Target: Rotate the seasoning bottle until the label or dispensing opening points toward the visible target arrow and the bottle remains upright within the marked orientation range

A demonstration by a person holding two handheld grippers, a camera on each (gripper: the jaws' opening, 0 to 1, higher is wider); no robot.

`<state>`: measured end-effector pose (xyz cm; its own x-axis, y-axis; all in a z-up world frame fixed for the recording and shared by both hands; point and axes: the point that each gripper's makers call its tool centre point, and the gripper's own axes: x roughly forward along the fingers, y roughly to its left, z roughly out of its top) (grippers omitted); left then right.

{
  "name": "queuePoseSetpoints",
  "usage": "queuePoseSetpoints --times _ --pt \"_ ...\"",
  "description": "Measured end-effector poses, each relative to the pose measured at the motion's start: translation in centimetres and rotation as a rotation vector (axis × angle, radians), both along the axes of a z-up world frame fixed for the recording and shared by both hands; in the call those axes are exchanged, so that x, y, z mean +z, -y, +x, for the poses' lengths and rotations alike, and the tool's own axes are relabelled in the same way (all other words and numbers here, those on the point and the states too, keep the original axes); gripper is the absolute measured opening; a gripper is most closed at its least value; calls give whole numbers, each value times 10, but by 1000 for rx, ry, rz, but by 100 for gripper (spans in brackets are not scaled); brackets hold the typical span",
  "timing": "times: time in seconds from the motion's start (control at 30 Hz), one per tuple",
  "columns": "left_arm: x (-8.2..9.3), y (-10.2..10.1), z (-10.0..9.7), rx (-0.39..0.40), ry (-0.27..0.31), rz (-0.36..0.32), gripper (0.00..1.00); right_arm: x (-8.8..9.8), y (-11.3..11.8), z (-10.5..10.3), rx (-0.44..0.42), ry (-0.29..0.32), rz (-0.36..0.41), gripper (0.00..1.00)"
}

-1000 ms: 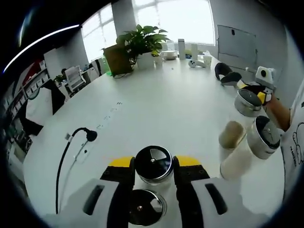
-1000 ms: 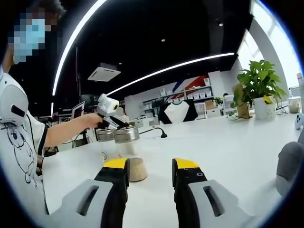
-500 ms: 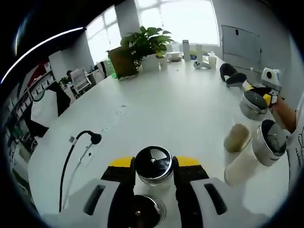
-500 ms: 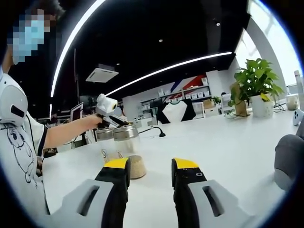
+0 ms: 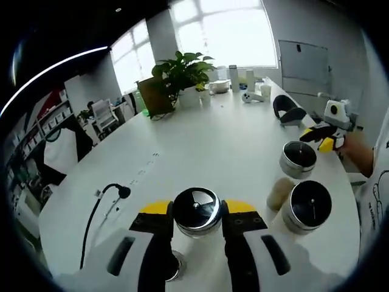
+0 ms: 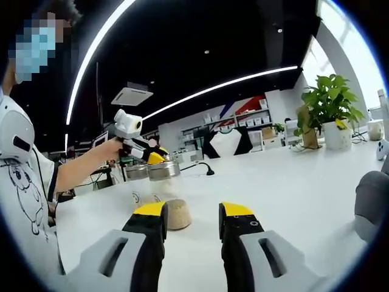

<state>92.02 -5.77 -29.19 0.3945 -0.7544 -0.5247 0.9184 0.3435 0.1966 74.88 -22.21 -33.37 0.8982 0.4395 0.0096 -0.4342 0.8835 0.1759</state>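
**Bottle lifted off the tabletop**

Since a second ago my left gripper [image 5: 196,210] has raised the seasoning bottle [image 5: 196,211] above the white tabletop [image 5: 213,140] — jaws clamped on it, upright. My right gripper [image 6: 191,213] hangs with jaws apart and empty — two more steel-lidded jars [image 5: 298,158] nearby.

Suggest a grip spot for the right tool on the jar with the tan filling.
Judging by shape, take the tan-filled jar by its round glass body just below the metal lid, coming in level from the side facing the right tool, whose jaws stand open. It stands upright on the white table; other jars crowd behind.
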Motion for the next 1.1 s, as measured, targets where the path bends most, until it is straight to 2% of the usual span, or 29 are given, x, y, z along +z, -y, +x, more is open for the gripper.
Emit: queuePoseSetpoints --times 0.17,0.23,0.3,0.47,0.63,1.1 --pt "9 -11 -7 18 16 -20 32 2 -4 1 7 6 -2 32" --pt "12 -16 -9 23 67 -9 32 2 -5 1 9 4 -1 32" --pt "13 -21 -13 29 71 -10 32 4 -7 2 13 5 -1 32" --pt "6 -31 -27 22 18 -28 32 7 -13 3 26 13 -8 32" --pt "-5 -38 -40 9 12 -14 32 7 -16 4 35 13 -11 31" --pt "-29 -54 -68 11 -56 -30 32 3 -18 1 43 5 -13 31"
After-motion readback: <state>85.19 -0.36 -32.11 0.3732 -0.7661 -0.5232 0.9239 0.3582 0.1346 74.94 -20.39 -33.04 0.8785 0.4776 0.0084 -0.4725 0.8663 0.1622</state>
